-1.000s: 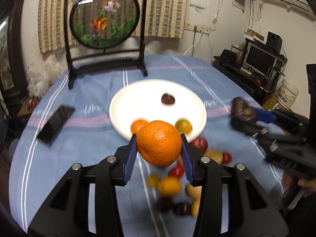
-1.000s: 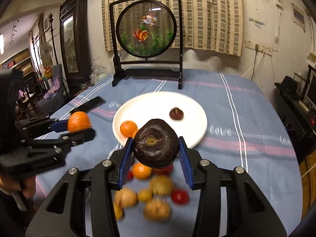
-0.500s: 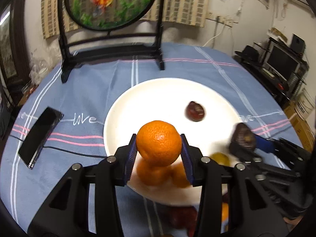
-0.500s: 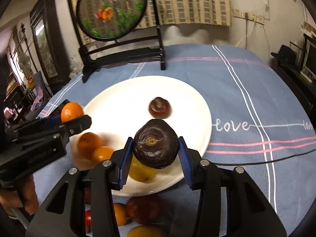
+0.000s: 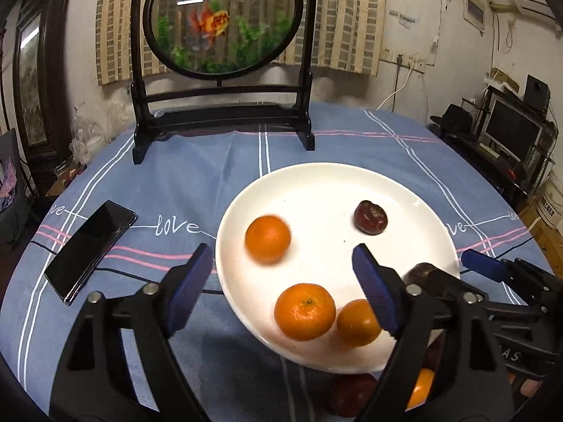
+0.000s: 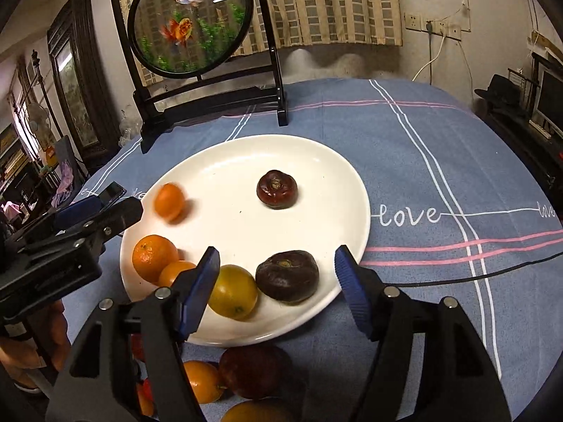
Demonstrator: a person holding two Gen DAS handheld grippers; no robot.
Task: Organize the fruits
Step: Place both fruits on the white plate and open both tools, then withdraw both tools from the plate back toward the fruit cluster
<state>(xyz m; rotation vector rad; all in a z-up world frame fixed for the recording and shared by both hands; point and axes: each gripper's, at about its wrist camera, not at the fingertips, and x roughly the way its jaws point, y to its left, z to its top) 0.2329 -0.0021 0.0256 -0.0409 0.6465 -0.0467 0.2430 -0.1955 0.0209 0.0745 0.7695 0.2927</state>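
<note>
Straight ahead of both claws a black-framed goldfish screen (image 5: 225, 21) fronts checked curtains (image 6: 330, 3), with a monitor (image 5: 510, 128) far right.

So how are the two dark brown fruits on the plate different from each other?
The far dark fruit is smaller and sits alone near the middle of the plate; the near dark fruit is bigger and lies by the front rim, beside a yellow fruit. The far one looks glossier and redder, the near one duller and darker. Both are round, slightly flattened, with a stem scar on top, and both rest free of either gripper.
</note>
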